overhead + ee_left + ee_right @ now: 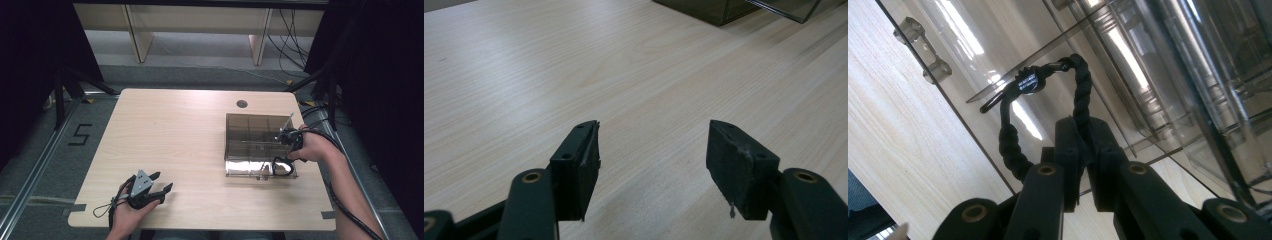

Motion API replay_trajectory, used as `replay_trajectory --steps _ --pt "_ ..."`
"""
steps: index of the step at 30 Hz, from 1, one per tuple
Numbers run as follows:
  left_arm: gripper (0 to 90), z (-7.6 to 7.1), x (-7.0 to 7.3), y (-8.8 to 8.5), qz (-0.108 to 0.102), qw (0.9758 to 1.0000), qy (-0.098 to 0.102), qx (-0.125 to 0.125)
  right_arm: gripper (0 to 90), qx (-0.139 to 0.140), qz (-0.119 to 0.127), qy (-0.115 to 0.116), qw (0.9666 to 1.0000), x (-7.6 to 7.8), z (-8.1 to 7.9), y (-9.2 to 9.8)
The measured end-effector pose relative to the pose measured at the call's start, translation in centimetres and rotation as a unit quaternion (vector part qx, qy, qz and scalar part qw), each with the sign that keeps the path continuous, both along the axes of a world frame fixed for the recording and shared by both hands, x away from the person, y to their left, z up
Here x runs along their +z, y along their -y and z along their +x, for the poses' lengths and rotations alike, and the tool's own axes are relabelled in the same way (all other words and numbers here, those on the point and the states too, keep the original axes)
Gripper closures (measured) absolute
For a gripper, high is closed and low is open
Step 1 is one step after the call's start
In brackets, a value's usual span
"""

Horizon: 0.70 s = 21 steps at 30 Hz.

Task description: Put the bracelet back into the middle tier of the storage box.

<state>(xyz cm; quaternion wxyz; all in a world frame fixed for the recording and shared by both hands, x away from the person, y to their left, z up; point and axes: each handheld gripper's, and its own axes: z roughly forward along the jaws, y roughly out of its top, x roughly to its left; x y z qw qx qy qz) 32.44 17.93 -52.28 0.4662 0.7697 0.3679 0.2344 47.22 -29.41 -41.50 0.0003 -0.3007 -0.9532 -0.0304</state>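
Note:
A smoky clear plastic organiser box (252,135) stands on the right half of the table, its lid (250,167) folded down toward me. My right gripper (286,156) is at the box's near right corner, shut on a black braided cord loop (282,167). In the right gripper view the jaws (1085,132) pinch the cord loop (1010,142) on one side. Its small metal clasp (1028,82) hangs over the clear lid (973,55). My left gripper (162,181) rests on the table near the front left, open, with nothing between its fingers (579,165).
The wooden table (170,135) has a round cable hole (242,104) at the back. A corner of the box (719,10) appears far ahead in the left gripper view. Black cables trail off the table's right side (345,200).

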Motion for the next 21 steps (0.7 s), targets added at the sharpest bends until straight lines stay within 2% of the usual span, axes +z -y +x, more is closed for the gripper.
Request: replay_trajectory --steps 6,12,15,21 --pt "37.9 0.0 0.0 0.0 0.001 1.0 0.0 -0.001 85.2 -0.012 0.002 -0.004 0.9999 -0.3 -0.2 -0.2" --pt "37.9 0.0 0.0 0.0 -0.001 1.0 -0.001 0.0 85.2 0.007 0.001 -0.006 1.0 -0.7 0.1 0.0" --pt "37.9 0.0 0.0 0.0 -0.001 1.0 -0.001 0.0 85.2 -0.001 -0.003 -0.011 0.9999 -0.8 -0.1 -0.1" --pt "37.8 0.0 0.0 0.0 -0.003 1.0 -0.001 -0.001 85.2 0.003 -0.011 -0.02 0.9997 -1.6 -0.1 -0.2"
